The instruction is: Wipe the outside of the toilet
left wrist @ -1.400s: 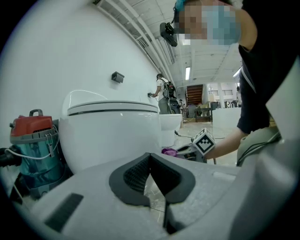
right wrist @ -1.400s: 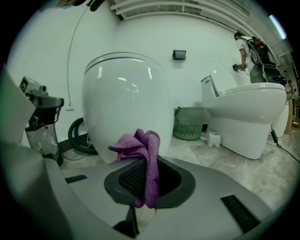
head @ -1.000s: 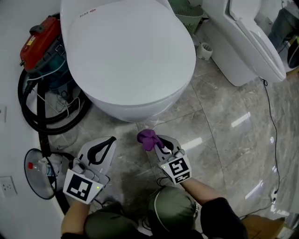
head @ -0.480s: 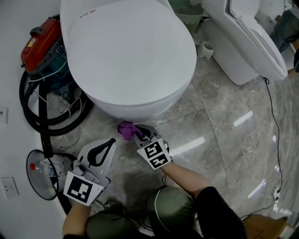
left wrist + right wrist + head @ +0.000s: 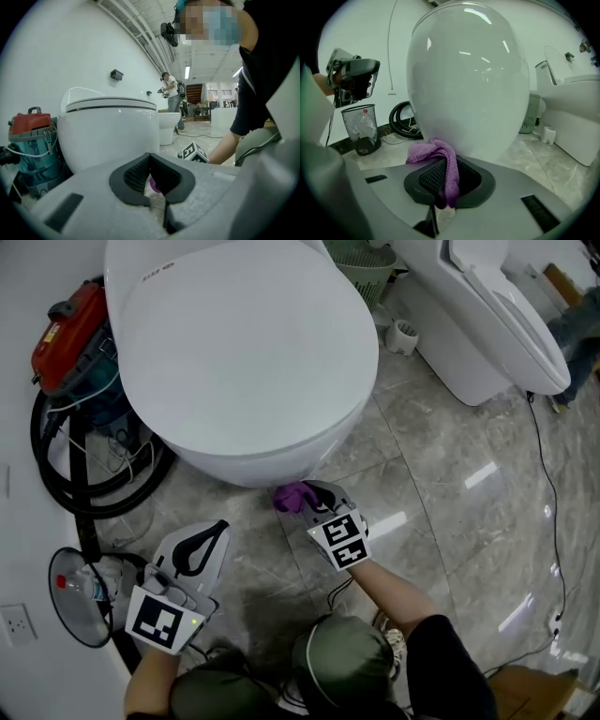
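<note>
purple cloth [image 5: 440,161] pinched between right gripper [image 5: 443,187] jaws, against toilet [image 5: 464,84].

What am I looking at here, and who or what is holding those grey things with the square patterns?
There is no robot. A person holds a hand tool with a two-jaw claw in each hand. The head view comes from a camera on the person's head, looking down. The other two views come from cameras riding on the tools. On the marble floor stand a white toilet, a red vacuum and a mesh bin. The right claw is shut on a purple cloth close to the toilet's lower front. The left claw is shut and empty, off to the side.
</note>
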The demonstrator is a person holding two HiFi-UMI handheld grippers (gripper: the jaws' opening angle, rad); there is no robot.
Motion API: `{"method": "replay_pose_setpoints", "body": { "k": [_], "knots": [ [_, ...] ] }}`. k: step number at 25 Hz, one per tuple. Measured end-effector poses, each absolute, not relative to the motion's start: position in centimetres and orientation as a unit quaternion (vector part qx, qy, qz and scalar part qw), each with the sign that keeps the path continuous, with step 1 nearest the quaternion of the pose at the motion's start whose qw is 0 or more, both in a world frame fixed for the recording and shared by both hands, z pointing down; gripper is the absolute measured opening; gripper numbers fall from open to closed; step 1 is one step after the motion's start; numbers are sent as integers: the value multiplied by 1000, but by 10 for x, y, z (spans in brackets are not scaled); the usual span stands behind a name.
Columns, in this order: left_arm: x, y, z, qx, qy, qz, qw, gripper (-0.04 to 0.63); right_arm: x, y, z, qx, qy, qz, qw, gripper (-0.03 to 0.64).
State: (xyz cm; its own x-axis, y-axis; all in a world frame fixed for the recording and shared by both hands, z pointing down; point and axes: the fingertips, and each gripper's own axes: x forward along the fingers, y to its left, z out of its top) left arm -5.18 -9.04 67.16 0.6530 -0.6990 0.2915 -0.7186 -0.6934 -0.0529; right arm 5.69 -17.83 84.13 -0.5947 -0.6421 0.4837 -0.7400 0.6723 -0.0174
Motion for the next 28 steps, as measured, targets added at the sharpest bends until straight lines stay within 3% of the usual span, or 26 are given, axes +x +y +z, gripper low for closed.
{"method": "replay_pose_setpoints", "body": {
  "k": [16, 28],
  "knots": [
    [-52, -91, 676, 907, -391, 150, 40, 3, 165, -248, 847, 527, -808, 142, 224, 41],
    [-53, -94, 680, 907, -393, 145, 51, 3, 193, -255, 841, 570, -781, 163, 194, 40]
  ]
}}
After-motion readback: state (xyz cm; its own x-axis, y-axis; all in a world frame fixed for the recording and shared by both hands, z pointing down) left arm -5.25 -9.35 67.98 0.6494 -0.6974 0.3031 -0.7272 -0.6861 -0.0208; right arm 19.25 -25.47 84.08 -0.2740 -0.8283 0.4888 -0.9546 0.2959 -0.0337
